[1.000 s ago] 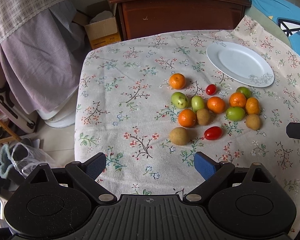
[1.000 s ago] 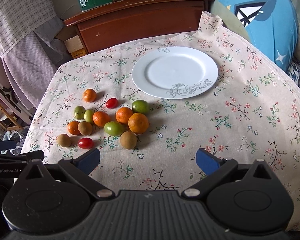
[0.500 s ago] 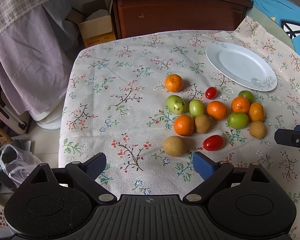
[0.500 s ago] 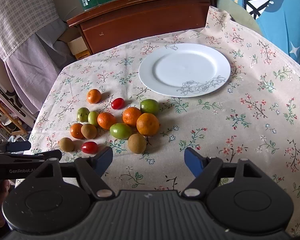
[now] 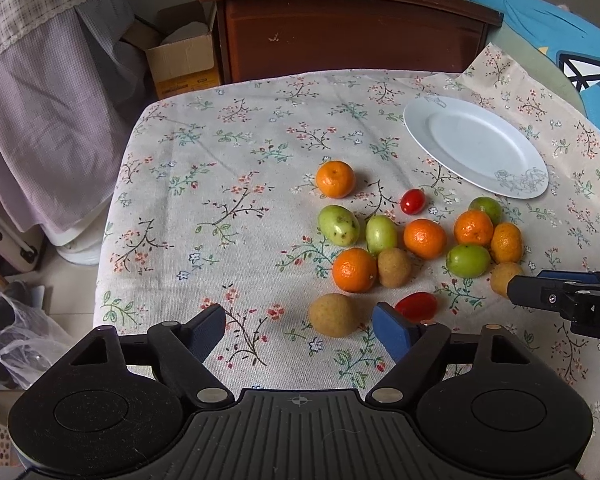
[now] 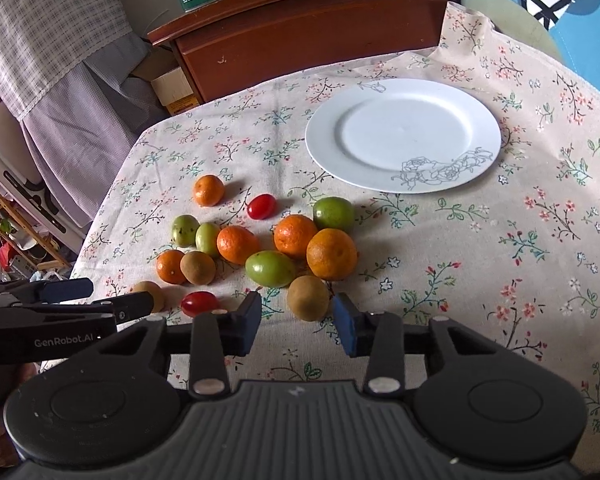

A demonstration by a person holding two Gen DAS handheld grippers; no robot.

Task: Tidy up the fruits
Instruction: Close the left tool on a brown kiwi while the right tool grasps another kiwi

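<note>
Several oranges, green fruits, brown kiwis and red tomatoes lie clustered on the floral tablecloth (image 5: 220,200). A white plate (image 5: 476,148) sits empty behind them, also in the right wrist view (image 6: 404,132). My left gripper (image 5: 300,330) is open, with a brown kiwi (image 5: 333,315) between its blue pads and a red tomato (image 5: 417,306) just past the right pad. My right gripper (image 6: 297,324) is open but narrowed, its pads either side of another brown kiwi (image 6: 308,297), not touching it. An orange (image 6: 332,254) lies just beyond.
A brown wooden cabinet (image 5: 348,32) stands behind the table. A cardboard box (image 5: 184,60) and hanging purple cloth (image 5: 40,120) are at the left. A blue cushion (image 5: 572,52) is at the far right. The table's left edge drops off near the left gripper.
Both grippers have moved forward toward the fruit. The right gripper's jaws have narrowed around the near kiwi. The left gripper now frames the front kiwi.
</note>
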